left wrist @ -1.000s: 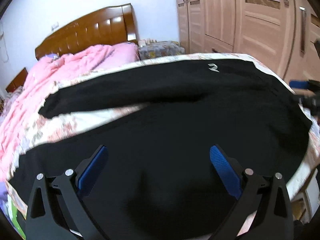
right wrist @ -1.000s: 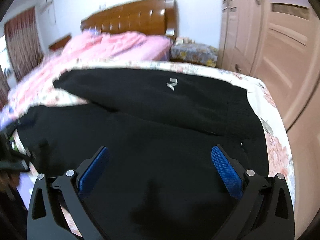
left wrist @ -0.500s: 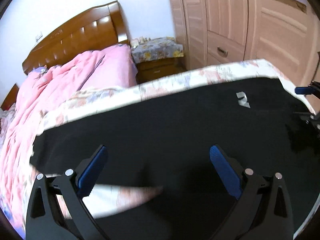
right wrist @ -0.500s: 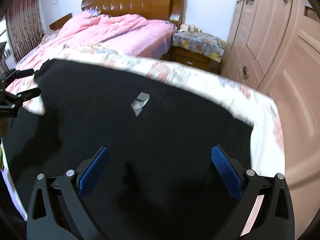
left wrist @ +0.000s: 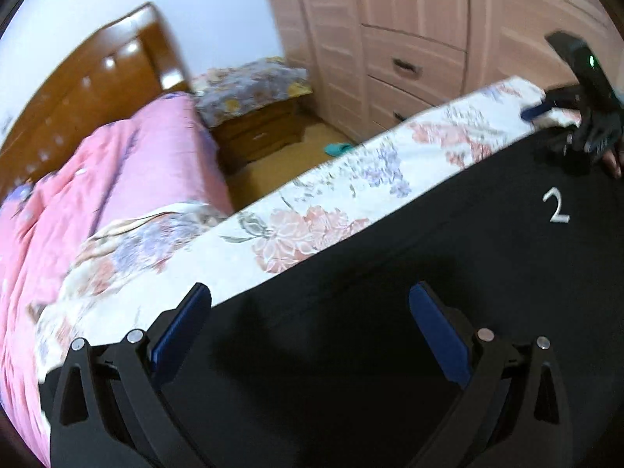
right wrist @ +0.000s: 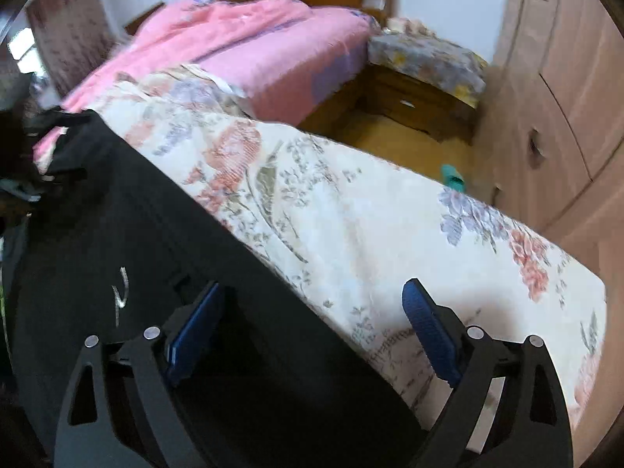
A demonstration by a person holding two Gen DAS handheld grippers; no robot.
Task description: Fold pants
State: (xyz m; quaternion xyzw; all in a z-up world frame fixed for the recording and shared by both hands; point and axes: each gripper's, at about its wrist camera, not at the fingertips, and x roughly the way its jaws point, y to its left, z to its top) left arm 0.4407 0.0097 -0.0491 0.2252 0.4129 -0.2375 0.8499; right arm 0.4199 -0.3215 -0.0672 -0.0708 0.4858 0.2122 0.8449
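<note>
Black pants (left wrist: pixel 390 292) with a small white logo (left wrist: pixel 557 206) lie flat on a floral bedsheet (left wrist: pixel 312 210). My left gripper (left wrist: pixel 310 327) is open and empty, low over the pants' far edge. My right gripper (right wrist: pixel 312 323) is open and empty, over the pants' (right wrist: pixel 156 273) far edge where it meets the sheet (right wrist: pixel 351 214). The logo shows at left in the right wrist view (right wrist: pixel 121 292). The right gripper also shows in the left wrist view (left wrist: pixel 585 117), at the far right end of the pants. The left gripper shows dimly at the left edge of the right wrist view (right wrist: pixel 46 144).
A pink quilt (left wrist: pixel 97 195) covers the bed toward the wooden headboard (left wrist: pixel 97 85). A nightstand with a floral cover (left wrist: pixel 253 89) stands beside it. Wardrobe doors (left wrist: pixel 429 39) line the right wall. A teal slipper (left wrist: pixel 337 149) lies on the floor past the bed edge.
Both grippers have moved forward and down toward the pants' far edge; both stay open. The two legs, apart a second ago, now show as one black surface, and the bed edge and floor have come into view.
</note>
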